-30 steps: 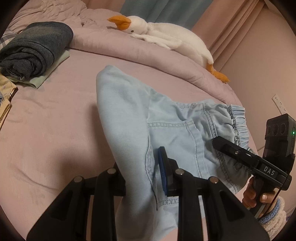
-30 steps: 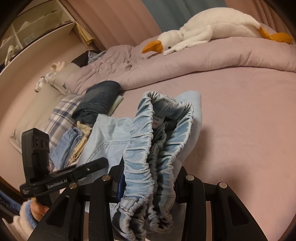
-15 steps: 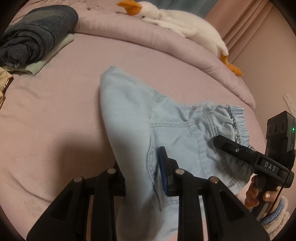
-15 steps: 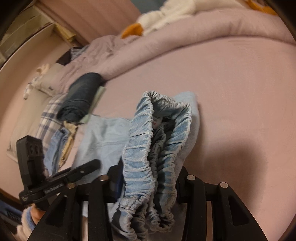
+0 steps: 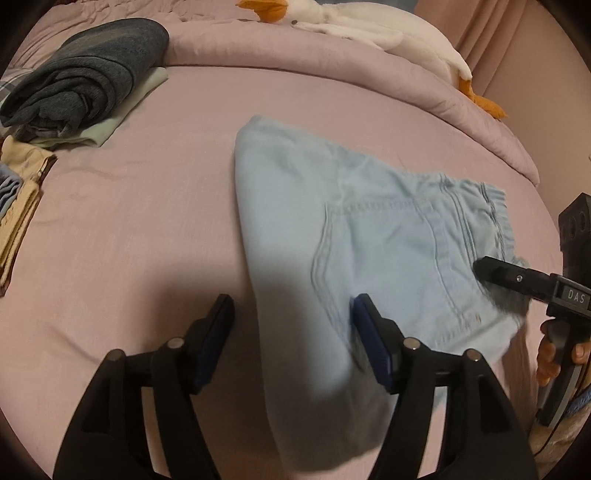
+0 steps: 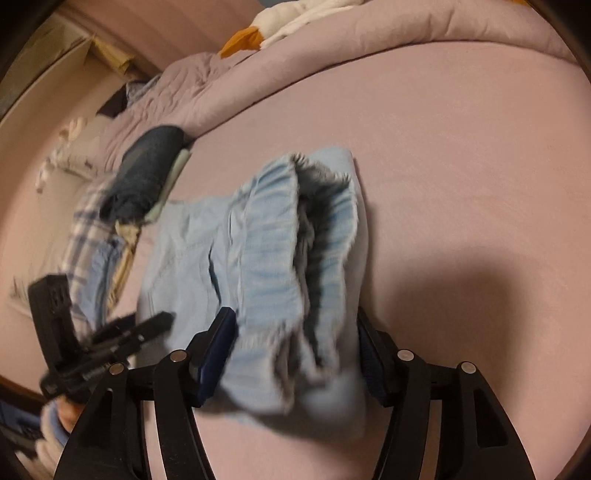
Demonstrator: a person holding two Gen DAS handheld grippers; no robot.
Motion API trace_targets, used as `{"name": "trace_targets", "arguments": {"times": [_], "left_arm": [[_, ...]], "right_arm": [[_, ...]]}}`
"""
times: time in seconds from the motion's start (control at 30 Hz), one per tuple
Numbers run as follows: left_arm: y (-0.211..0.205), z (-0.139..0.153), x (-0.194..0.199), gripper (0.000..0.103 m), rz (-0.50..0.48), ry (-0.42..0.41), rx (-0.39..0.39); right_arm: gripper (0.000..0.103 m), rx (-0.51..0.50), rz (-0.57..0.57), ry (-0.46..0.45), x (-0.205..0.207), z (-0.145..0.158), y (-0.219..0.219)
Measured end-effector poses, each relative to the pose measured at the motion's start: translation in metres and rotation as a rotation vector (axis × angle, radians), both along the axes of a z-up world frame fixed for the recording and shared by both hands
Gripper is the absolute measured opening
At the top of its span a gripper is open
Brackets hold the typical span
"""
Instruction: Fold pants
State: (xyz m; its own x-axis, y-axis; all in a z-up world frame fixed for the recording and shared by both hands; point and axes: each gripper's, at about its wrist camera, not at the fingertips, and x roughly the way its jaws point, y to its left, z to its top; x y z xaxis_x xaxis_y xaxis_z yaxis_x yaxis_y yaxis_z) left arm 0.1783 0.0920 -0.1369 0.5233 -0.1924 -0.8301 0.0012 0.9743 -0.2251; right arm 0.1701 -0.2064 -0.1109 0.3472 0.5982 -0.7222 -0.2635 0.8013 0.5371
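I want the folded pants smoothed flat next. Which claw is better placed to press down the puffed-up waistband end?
The right claw. It is open with the bunched waistband directly between its fingers. The left claw, also open, sits over the pants at the leg side, farther from the waistband.

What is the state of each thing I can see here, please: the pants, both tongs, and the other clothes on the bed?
Light blue pants: folded, lying on the bed, elastic waistband gaping open.
Left tongs: open, fabric lies between the fingers, unclamped.
Right tongs: open, around the waistband end.
Dark grey garment: folded, on top of a pale green one.
Plush goose: lying on the rolled duvet.
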Motion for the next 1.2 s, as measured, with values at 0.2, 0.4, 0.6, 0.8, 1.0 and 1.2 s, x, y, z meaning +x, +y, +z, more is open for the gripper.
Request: {"name": "trace_targets", "arguments": {"times": [0.2,0.4,0.6,0.8,1.0,1.2], "left_arm": [[0.001,0.001,-0.022,0.073,-0.009,-0.013,0.021],[-0.006,-0.006,-0.031,0.076,-0.013,-0.021,0.055],[-0.007,-0.006,-0.033,0.076,-0.006,-0.019,0.058],[-0.009,-0.009,-0.03,0.081,0.008,-0.023,0.076],[-0.013,0.0,-0.036,0.081,0.03,-0.024,0.092],[-0.014,0.007,-0.045,0.084,0.041,-0.028,0.1]], "right_arm": [[0.067,-0.094,0.026,-0.033,-0.02,0.0,-0.002],[0.067,-0.156,0.025,-0.08,-0.023,-0.001,0.003],[0.067,-0.161,0.014,-0.074,-0.028,0.0,0.001],[0.07,-0.169,-0.001,-0.102,-0.029,-0.003,0.004],[0.071,-0.145,-0.049,-0.078,-0.038,0.003,-0.002],[0.071,-0.128,-0.067,-0.077,-0.044,0.008,-0.006]]}}
